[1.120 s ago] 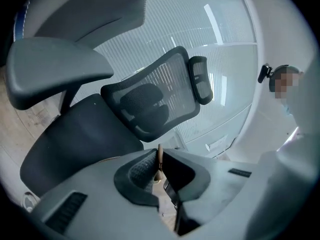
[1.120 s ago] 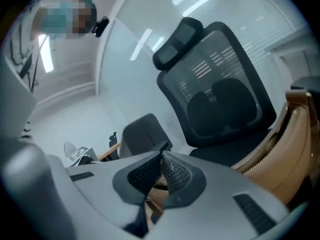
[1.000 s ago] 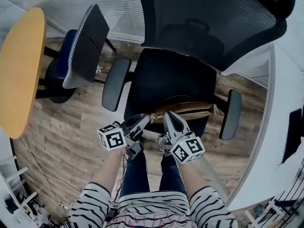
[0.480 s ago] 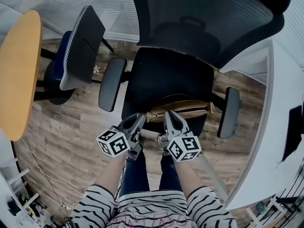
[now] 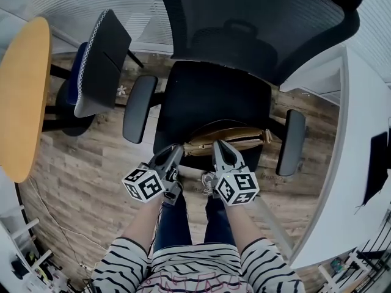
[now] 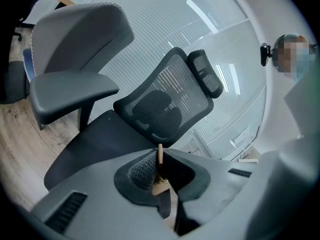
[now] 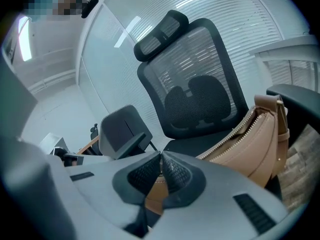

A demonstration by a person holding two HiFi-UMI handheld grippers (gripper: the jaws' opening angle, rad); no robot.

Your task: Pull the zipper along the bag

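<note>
Since a second ago, the right gripper point(image 5: 220, 145) has slid a little along the bag point(image 5: 235, 140) toward its right end, away from the left gripper point(image 5: 176, 150). The left gripper has stayed at the bag's left end but has rolled slightly. The bag itself has not shifted.

The tan bag lies across the front edge of a black office chair's seat point(image 5: 208, 93), between the armrests point(image 5: 139, 107). The left gripper's jaws are pinched narrowly on a thin tan strip point(image 6: 160, 154) that stands up between them. The right gripper's jaws are pressed together on a tan tab point(image 7: 156, 190) of the bag. Past them, the zipper point(image 7: 235, 132) gapes open.

A second chair point(image 5: 101, 60) and a yellow table point(image 5: 21, 96) stand at the left, and a white desk point(image 5: 360, 163) at the right. Nothing blocks the bag.
</note>
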